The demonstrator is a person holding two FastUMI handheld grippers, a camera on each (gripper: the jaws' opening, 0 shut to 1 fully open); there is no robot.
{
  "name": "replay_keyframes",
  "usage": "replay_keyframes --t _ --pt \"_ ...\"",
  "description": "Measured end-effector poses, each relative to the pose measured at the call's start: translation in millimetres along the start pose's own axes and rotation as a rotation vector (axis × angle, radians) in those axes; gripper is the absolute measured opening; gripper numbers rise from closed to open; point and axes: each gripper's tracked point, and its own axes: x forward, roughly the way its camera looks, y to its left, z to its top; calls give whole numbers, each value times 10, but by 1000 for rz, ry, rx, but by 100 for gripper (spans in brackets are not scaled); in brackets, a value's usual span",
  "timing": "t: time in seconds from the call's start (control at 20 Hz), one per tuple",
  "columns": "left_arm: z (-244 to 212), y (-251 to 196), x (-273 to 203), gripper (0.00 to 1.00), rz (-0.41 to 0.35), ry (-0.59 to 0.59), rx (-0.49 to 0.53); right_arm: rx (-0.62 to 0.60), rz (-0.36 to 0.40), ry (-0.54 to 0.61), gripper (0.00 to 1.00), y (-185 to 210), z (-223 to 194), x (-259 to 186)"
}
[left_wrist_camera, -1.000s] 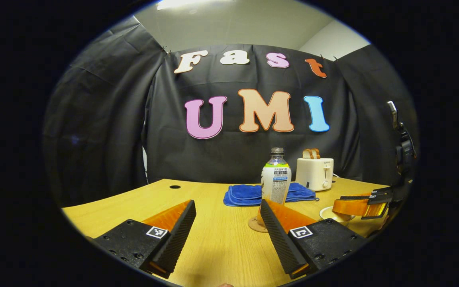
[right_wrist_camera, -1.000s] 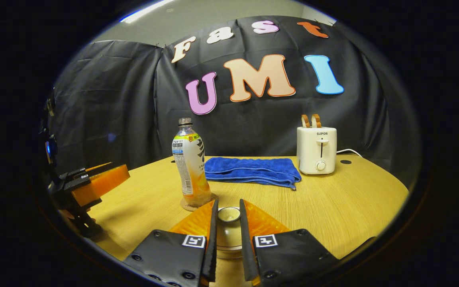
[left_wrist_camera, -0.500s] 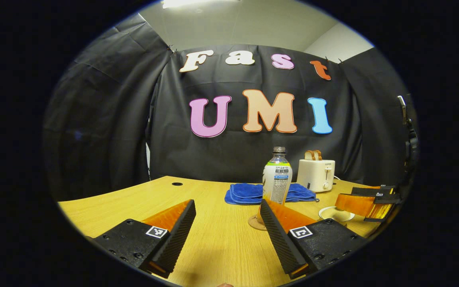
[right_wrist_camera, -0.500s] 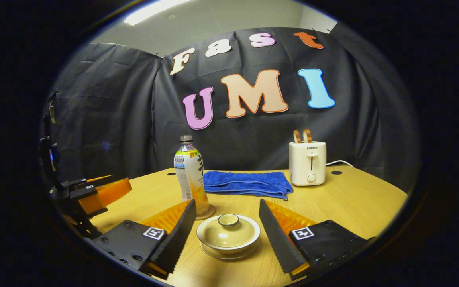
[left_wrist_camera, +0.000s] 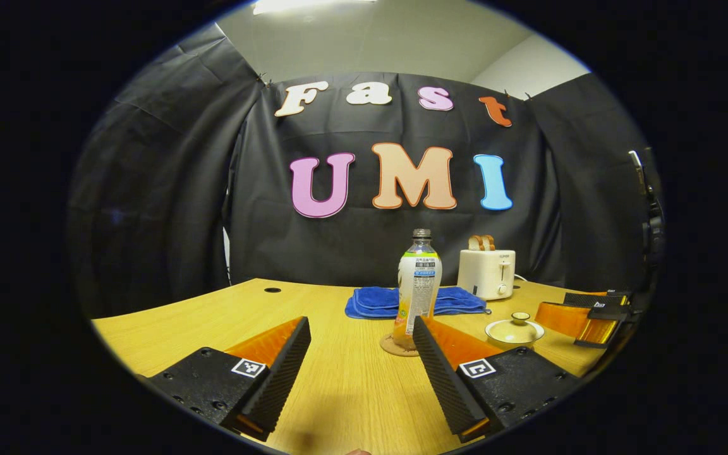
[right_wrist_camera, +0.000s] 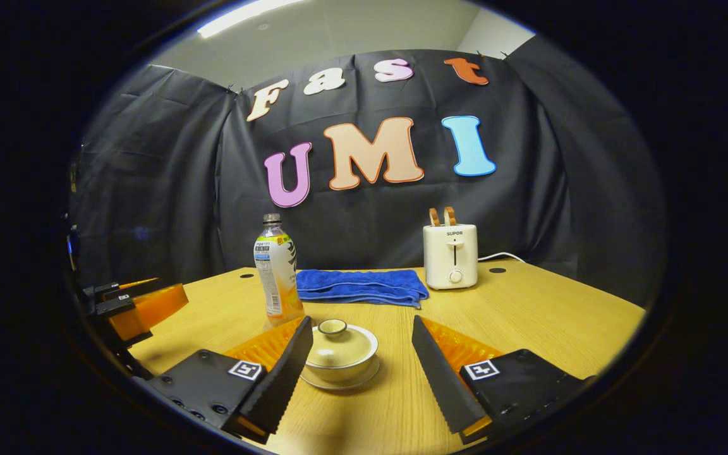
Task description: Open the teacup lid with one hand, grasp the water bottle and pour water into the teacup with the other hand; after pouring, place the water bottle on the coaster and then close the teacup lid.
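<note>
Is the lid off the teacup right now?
No, the lid sits on the teacup, between the open fingers of the right gripper.

A brand name, "SUPOR", is showing in dark capitals on the front face of the white toaster (right_wrist_camera: 450,257), which is standing near the far edge of the tabletop (right_wrist_camera: 528,316). The water bottle (right_wrist_camera: 275,272) is carrying a printed label, but its characters are coming out too small to make out. Black-and-white square markers are sitting on both grippers' finger mounts, bearing no legible text.
</note>
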Motion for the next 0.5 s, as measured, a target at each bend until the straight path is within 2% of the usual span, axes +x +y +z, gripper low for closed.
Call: replay_keyframes --t 0.25,0.35,0.5 --pt "-29 -38 -86 95 -4 13 27 0 -25 -11 99 -38 18 -87" --pt "-76 -102 -64 95 -25 32 69 -14 -49 -35 99 -71 45 -103" --pt "-151 -88 -40 96 -22 74 51 -65 -90 -73 99 -85 97 -122"
